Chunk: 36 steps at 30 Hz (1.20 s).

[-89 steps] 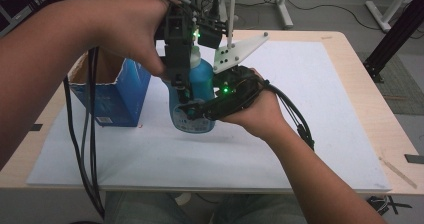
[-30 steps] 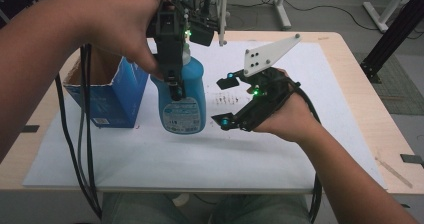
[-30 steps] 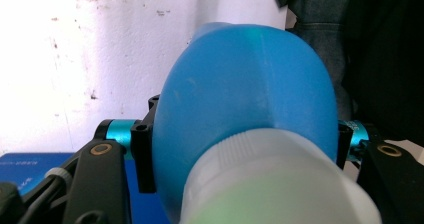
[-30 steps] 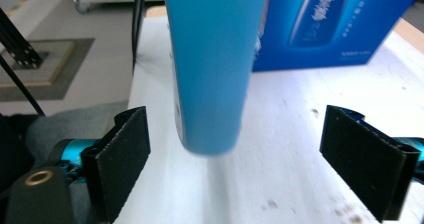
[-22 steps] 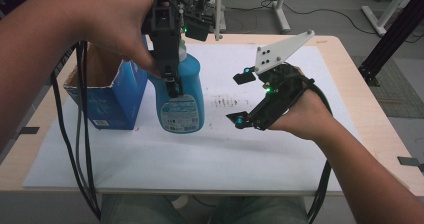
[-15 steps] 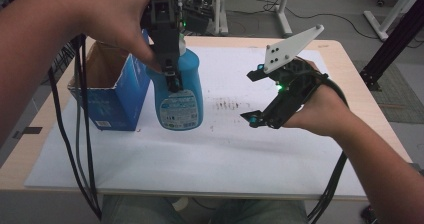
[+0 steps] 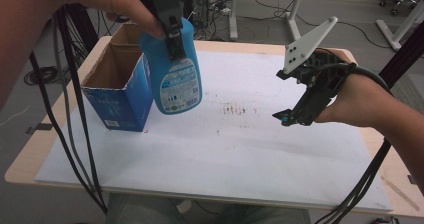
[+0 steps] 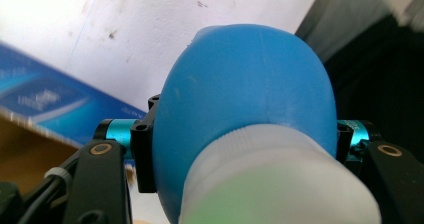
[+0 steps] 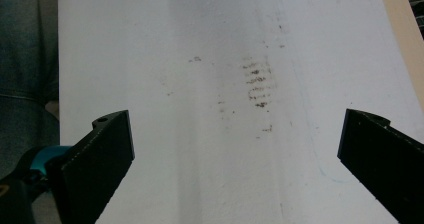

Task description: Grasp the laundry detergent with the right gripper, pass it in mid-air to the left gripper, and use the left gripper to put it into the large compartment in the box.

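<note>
Bottle [image 7: 176,71] hangs off the table [image 7: 240,154], blue, long axis near upright w/ base tipped toward 5 o'clock, just beside the open box [image 7: 117,91], which sits at its 9 o'clock. Left gripper [image 7: 172,31] clamps its neck from 12 o'clock. Right gripper [image 7: 300,96] is well apart at 3 o'clock, jaws just spread wide, nothing between, wrist angled down-left. Left hand's nearer; box next, I'd guess.

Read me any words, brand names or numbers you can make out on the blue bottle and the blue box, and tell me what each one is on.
Nothing can be read.
Blue bottle: its white label carries print and dark marks, too small and blurred to read.
Blue box: faint pale print on its front, too blurred to read.
White mat: smudges, no writing.
</note>
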Available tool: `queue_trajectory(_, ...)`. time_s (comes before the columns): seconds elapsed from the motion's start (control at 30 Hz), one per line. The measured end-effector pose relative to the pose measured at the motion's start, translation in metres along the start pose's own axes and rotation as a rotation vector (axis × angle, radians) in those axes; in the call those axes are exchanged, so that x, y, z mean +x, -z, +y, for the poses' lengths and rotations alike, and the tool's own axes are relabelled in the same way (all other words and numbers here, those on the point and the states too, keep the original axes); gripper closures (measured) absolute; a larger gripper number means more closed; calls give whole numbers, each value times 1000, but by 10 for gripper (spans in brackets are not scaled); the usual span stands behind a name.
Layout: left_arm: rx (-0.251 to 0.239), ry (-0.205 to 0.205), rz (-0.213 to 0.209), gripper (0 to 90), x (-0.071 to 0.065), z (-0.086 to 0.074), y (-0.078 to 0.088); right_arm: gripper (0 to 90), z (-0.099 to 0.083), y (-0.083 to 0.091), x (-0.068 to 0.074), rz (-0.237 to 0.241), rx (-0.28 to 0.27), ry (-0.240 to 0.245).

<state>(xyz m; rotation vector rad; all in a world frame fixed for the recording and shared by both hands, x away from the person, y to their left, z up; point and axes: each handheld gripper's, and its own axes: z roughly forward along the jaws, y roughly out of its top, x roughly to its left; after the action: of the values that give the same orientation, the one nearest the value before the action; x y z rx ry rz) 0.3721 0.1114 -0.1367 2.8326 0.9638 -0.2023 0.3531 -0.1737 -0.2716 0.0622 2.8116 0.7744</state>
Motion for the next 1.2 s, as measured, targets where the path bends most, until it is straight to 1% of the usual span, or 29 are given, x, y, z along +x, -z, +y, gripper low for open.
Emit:
queue_trajectory(0.07,-11,58,18,377,4,-2,8,6,0,0,0,-3,5,5)
queue_trajectory(0.17,-18,131,51,377,9,-7,19,6,0,0,0,0,5,8)
queue_trajectory(0.2,-28,158,62,377,12,-9,23,6,0,1,1,-4,9,9)
queue_trajectory(0.27,-34,221,71,377,18,-14,30,6,1,0,1,-3,8,11)
queue_trajectory(0.3,-50,260,77,378,21,-17,33,6,1,0,1,-4,7,14)
queue_trajectory(0.43,-65,379,91,377,37,-31,45,6,0,1,1,-3,3,12)
queue_trajectory(0.53,-63,452,124,377,47,-42,50,6,-1,2,0,-6,3,11)
queue_trajectory(0.57,-62,470,133,377,50,-44,51,6,-1,2,0,-6,0,10)
queue_trajectory(0.63,-64,525,160,377,58,-51,55,6,-2,3,0,-9,0,6)
queue_trajectory(0.67,-69,554,166,377,62,-54,55,6,-2,3,-1,-10,1,5)
queue_trajectory(0.73,-69,593,178,377,69,-60,57,6,-3,3,-1,-9,2,0)
queue_trajectory(0.8,-62,626,182,378,76,-64,57,6,-2,2,-1,-9,3,-1)
queue_trajectory(0.97,-39,665,194,378,91,-70,53,6,-2,1,-2,-8,3,-5)
queue_trajectory(1.1,-20,669,194,378,101,-72,44,6,-2,0,-2,-9,7,-9)
queue_trajectory(1.2,-3,661,178,378,109,-73,34,6,-2,0,-2,-13,7,-9)
